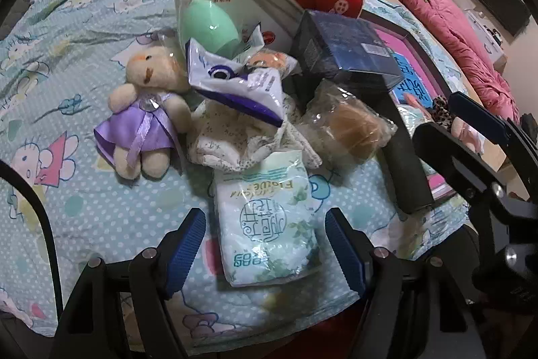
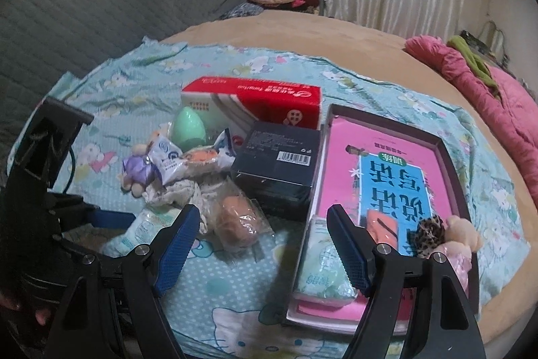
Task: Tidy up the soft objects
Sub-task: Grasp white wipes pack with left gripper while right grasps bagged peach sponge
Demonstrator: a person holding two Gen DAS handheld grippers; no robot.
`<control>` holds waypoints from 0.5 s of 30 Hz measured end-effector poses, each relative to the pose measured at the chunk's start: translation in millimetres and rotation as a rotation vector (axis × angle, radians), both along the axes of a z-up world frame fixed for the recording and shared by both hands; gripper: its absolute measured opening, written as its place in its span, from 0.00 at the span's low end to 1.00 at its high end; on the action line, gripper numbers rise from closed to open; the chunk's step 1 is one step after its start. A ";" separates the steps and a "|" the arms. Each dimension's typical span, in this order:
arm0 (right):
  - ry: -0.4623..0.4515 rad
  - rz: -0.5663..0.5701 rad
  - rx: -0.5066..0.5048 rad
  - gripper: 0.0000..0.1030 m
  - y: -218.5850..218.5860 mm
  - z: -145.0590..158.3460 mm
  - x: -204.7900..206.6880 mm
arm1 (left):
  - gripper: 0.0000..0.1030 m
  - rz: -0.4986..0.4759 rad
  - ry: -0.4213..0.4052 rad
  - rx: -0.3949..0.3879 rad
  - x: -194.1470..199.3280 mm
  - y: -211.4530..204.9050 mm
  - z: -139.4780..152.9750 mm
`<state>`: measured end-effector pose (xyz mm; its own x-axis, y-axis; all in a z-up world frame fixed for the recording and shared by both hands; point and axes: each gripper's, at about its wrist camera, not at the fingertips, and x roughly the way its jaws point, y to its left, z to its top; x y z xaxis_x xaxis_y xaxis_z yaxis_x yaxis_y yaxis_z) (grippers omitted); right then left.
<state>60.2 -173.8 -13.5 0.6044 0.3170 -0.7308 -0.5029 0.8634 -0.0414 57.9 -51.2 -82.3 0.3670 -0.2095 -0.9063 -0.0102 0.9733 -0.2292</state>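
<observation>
My left gripper (image 1: 267,244) is open, its blue pads on either side of a pale green tissue pack (image 1: 265,224) lying on the sheet, with a gap on the left. Behind the pack lie a floral cloth (image 1: 242,137), a teddy bear in a purple dress (image 1: 148,110), a white and purple packet (image 1: 235,79) and a bagged brown puff (image 1: 353,130). My right gripper (image 2: 265,244) hangs open and empty over the left edge of a dark tray (image 2: 386,120). The tray holds a pink book, another tissue pack (image 2: 322,268), a leopard scrunchie (image 2: 430,234) and a plush toy (image 2: 464,234).
A dark blue box (image 2: 279,164) and a red and white tissue box (image 2: 252,100) stand behind the pile, with a green egg-shaped sponge (image 2: 190,127) in front of the red one. The cartoon sheet (image 2: 235,291) covers a tan bed. A pink quilt (image 2: 504,96) lies at the right.
</observation>
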 end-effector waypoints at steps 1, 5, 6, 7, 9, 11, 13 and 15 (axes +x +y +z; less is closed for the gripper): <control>0.003 0.006 -0.005 0.77 1.0 -1.9 1.6 | 0.71 0.000 0.002 -0.002 1.1 0.2 -2.0; 0.032 0.024 -0.030 0.77 5.0 -12.1 10.6 | 0.71 0.006 0.001 -0.010 2.5 1.6 -5.2; 0.039 0.033 -0.035 0.76 5.9 -14.8 12.8 | 0.71 0.005 0.001 -0.012 1.0 3.7 -5.9; 0.041 0.037 -0.038 0.76 7.0 -16.4 13.8 | 0.71 0.005 0.000 -0.014 0.6 4.0 -6.5; 0.049 0.053 -0.047 0.77 9.0 -20.6 17.3 | 0.71 0.003 -0.004 -0.015 0.2 5.1 -7.8; 0.053 0.065 -0.059 0.77 11.3 -24.4 19.2 | 0.70 0.004 -0.005 -0.013 -1.7 6.7 -8.8; 0.058 0.091 -0.068 0.75 15.8 -28.1 20.1 | 0.70 0.001 -0.010 -0.008 -4.3 8.0 -9.2; 0.057 0.112 -0.080 0.69 20.5 -31.7 20.9 | 0.69 -0.002 -0.012 -0.004 -5.8 8.2 -9.1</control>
<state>81.1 -153.3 -45.2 0.5256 0.3200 -0.7883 -0.5995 0.7967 -0.0763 52.1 -43.0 -91.4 0.3778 -0.2142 -0.9008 -0.0052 0.9724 -0.2333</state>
